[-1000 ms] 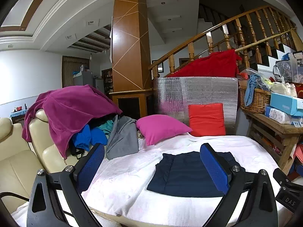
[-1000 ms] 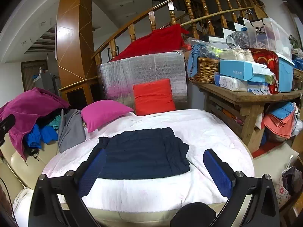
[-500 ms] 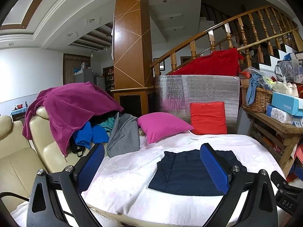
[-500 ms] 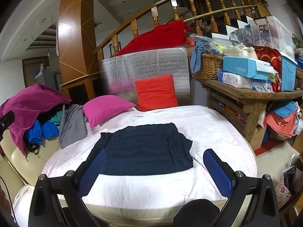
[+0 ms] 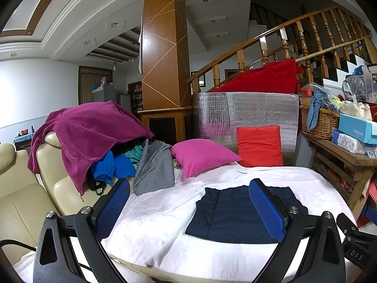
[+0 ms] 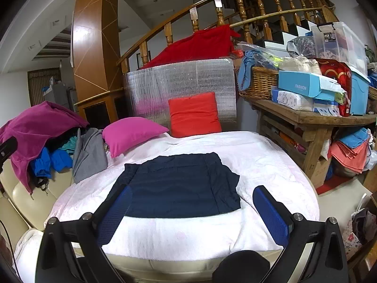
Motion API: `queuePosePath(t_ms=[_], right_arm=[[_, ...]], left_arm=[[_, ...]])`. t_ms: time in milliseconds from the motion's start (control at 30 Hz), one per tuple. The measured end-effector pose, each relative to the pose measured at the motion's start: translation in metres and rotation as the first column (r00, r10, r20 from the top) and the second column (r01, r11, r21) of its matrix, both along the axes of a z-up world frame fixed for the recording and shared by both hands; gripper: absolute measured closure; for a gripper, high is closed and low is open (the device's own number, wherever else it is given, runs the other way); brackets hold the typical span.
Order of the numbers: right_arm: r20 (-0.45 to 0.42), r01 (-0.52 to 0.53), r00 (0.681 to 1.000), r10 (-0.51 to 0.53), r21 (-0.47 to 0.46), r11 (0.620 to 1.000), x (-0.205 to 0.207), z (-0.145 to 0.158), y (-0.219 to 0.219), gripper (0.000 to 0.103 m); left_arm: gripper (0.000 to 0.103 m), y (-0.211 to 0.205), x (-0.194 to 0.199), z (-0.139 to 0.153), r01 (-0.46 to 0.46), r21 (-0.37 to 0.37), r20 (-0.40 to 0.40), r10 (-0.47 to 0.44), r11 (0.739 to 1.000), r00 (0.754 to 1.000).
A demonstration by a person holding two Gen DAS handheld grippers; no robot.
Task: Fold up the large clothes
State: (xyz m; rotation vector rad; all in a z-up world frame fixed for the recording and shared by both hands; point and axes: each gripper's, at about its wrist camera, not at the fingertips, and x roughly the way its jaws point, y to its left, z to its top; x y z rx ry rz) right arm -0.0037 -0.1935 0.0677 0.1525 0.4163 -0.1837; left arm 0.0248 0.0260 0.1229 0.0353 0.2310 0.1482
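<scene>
The navy garment (image 6: 179, 186) lies flat and squared on the white cover (image 6: 271, 165), apparently laid out for folding. Both the left gripper (image 5: 192, 208) and right gripper (image 6: 194, 214) hang wide open, empty, short of its near edge. Unfolded clothes (image 5: 99, 139) wait heaped on the chairs.

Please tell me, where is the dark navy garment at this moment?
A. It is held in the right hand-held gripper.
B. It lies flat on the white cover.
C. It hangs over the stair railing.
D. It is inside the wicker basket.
B: the navy garment lies spread flat on the white cover, and both hand-held grippers are open and hold nothing.
</scene>
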Motion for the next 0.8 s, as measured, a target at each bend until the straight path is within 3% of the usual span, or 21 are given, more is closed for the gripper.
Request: queuePosePath(t_ms=[300,600,700,800], right_arm=[[-0.009,-0.004,1.000,0.004,0.001,1.000,0.009,-0.001,-0.002,0.000],[-0.006,0.014,1.000,-0.014,-0.010,1.000,0.035,0.006,-0.013,0.000],[-0.004,0.040,0.999,-0.040,-0.017,0.999,0.050,0.010,-0.027,0.000],[-0.006,0.085,0.996,-0.085,0.002,0.996,0.071,0.012,-0.058,0.000]], left_arm=[[0.002,0.000,0.009,0.001,-0.009,0.000,-0.005,0.009,1.000,1.000],[0.002,0.002,0.042,-0.005,-0.012,-0.008,-0.054,0.012,1.000,0.998],[0.002,0.013,0.064,-0.009,0.022,-0.043,-0.080,-0.025,0.999,0.997],[0.002,0.043,0.097,-0.017,-0.037,-0.103,-0.111,0.026,0.994,0.994]])
